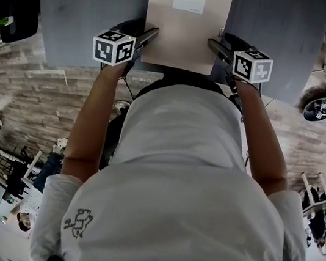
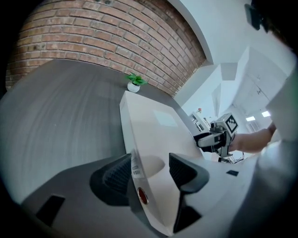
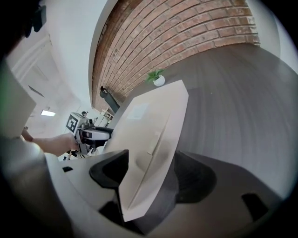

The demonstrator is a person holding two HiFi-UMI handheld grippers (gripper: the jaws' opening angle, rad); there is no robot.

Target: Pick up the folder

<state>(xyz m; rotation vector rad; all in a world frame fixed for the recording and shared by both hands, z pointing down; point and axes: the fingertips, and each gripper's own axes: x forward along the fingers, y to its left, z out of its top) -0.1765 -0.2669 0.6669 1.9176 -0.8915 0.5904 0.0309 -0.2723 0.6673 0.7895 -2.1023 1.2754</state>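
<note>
A beige folder point(image 1: 185, 25) with a white label point(image 1: 189, 3) lies lengthwise on the grey table point(image 1: 77, 13). My left gripper point(image 1: 146, 36) straddles the folder's near left edge, and my right gripper point(image 1: 217, 48) straddles its near right edge. In the left gripper view the folder point(image 2: 153, 130) runs between the jaws of the left gripper point(image 2: 151, 169), with a gap showing at the right pad. The right gripper view shows the folder point(image 3: 149, 121) between the spread jaws of the right gripper point(image 3: 151, 167). Both grippers are open, and neither pad pair presses on the folder.
A small potted plant point(image 2: 134, 82) stands at the table's far end, in front of a brick wall point(image 2: 116, 37). A dark object with a marker cube point(image 1: 321, 109) lies on the wooden floor to the right. The table's near edge is just under my hands.
</note>
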